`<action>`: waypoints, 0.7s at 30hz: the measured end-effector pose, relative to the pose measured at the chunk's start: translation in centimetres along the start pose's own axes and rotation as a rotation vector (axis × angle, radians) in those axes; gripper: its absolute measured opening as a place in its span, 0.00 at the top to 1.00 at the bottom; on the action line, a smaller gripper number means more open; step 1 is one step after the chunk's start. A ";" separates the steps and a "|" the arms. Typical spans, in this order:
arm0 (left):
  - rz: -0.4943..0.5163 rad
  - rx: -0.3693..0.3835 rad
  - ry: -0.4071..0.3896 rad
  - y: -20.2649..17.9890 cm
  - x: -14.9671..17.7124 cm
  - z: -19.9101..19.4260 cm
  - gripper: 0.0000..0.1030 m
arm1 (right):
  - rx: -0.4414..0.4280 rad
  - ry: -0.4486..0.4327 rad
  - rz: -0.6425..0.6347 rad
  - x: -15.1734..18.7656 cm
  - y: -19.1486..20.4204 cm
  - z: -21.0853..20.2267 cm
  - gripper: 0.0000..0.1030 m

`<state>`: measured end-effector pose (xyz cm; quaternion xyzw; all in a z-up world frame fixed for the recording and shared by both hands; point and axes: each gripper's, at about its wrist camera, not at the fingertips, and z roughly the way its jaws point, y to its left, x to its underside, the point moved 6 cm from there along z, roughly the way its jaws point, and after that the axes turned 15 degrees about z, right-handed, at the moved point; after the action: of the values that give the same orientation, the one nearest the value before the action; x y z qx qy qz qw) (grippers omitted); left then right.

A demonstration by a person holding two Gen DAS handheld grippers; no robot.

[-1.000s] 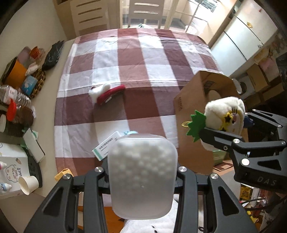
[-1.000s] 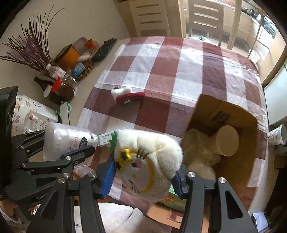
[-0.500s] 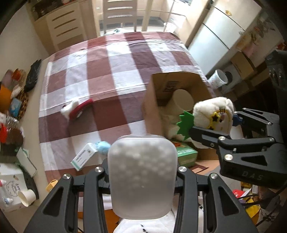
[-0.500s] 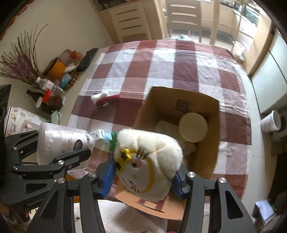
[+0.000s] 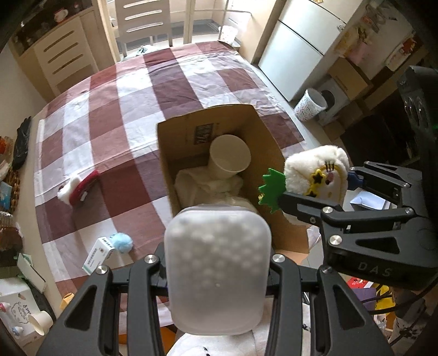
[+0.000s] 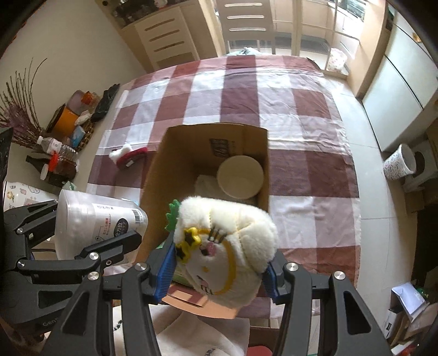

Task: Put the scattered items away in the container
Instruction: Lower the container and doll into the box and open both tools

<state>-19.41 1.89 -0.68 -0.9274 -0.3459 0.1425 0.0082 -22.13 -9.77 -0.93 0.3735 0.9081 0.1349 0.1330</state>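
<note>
An open cardboard box (image 5: pixel 271 142) (image 6: pixel 164 156) stands on the checked tablecloth, with a paper cup (image 5: pixel 229 157) (image 6: pixel 240 176) and white cloth inside. My left gripper (image 5: pixel 217 263) (image 6: pixel 90 235) is shut on a translucent white plastic container (image 5: pixel 217 271) (image 6: pixel 93 221), held over the box's near edge. My right gripper (image 6: pixel 219 263) (image 5: pixel 314 189) is shut on a white plush toy (image 6: pixel 227 246) (image 5: pixel 317 175) with a green leaf, just above the box's near right corner. A red and white Santa hat (image 5: pixel 78 187) (image 6: pixel 128 156), a small medicine box (image 5: pixel 99 254) and a blue pompom (image 5: pixel 123 241) lie on the cloth.
Bottles, a basket and dried twigs (image 6: pixel 54 137) crowd the table's left edge. A paper cup (image 5: pixel 39 323) lies at the lower left. A patterned bin (image 6: pixel 399 164) stands on the floor to the right. A chair (image 5: pixel 147 22) is beyond the far edge.
Both grippers have moved right and up over the box with their loads. The box's inside has come into full view below them.
</note>
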 end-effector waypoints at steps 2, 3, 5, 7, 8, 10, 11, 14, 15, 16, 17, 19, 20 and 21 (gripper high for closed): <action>0.006 0.002 0.006 -0.4 -0.3 0.4 0.60 | 0.006 0.006 0.008 -0.1 -0.6 0.2 0.47; 0.010 0.003 0.008 -0.6 -0.4 0.6 0.60 | 0.010 0.012 0.011 -0.1 -1.0 0.4 0.47; 0.012 0.007 0.015 -0.8 -0.7 1.0 0.60 | 0.014 0.024 0.017 -0.1 -1.5 0.9 0.47; 0.011 0.009 0.025 -0.9 -0.9 1.5 0.60 | 0.015 0.036 0.020 -0.2 -1.8 1.3 0.47; 0.010 0.010 0.028 -1.0 -1.0 1.6 0.60 | 0.016 0.039 0.018 -0.2 -1.9 1.4 0.47; 0.006 0.011 0.034 -1.0 -1.2 1.9 0.60 | 0.018 0.043 0.016 -0.2 -2.1 1.6 0.47; 0.004 0.011 0.036 -0.9 -1.2 2.0 0.60 | 0.017 0.046 0.015 -0.3 -2.2 1.8 0.47; -0.001 0.010 0.042 -0.8 -1.4 2.2 0.60 | 0.017 0.050 0.012 -0.6 -2.3 2.0 0.47; -0.002 0.009 0.043 -0.7 -1.5 2.3 0.60 | 0.017 0.050 0.011 -0.7 -2.3 2.0 0.47; -0.002 0.008 0.044 -0.7 -1.6 2.3 0.60 | 0.018 0.051 0.010 -0.8 -2.3 2.1 0.47; -0.002 0.007 0.044 -0.7 -1.7 2.3 0.60 | 0.016 0.052 0.009 -0.9 -2.3 2.2 0.47; -0.001 0.006 0.046 -0.7 -1.8 2.4 0.60 | 0.016 0.054 0.008 -1.2 -2.3 2.3 0.47; -0.002 0.005 0.046 -0.6 -1.8 2.4 0.60 | 0.016 0.055 0.007 -1.3 -2.3 2.4 0.47; 0.000 0.005 0.048 -0.6 -1.8 2.4 0.60 | 0.017 0.056 0.007 -1.4 -2.2 2.5 0.47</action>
<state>-21.78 1.02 -2.46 -0.9304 -0.3454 0.1213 0.0189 -21.76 -11.95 -3.79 0.3739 0.9113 0.1380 0.1038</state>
